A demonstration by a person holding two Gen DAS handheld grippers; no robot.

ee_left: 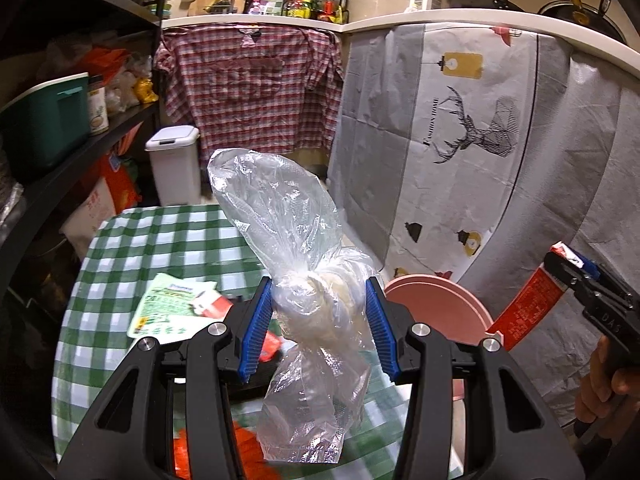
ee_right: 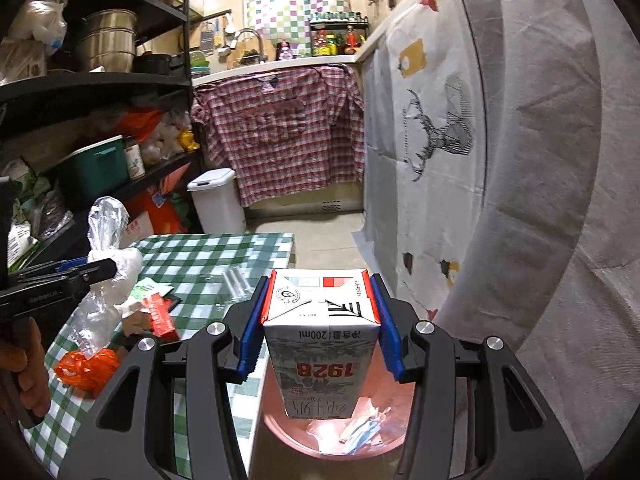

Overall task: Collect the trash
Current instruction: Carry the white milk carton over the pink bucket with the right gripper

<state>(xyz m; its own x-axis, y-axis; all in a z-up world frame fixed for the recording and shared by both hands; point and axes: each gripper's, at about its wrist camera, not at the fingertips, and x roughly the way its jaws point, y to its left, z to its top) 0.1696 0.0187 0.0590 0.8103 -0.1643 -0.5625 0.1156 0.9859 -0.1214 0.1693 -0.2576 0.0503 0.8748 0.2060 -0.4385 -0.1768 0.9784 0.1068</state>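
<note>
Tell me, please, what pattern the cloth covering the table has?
Green and white checks; the checked tablecloth shows best in the right wrist view.

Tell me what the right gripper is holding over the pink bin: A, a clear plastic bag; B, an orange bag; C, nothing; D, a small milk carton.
D: the right gripper is clamped on a small milk carton, hanging above the pink bin; the clear plastic bag is in the left gripper.
</note>
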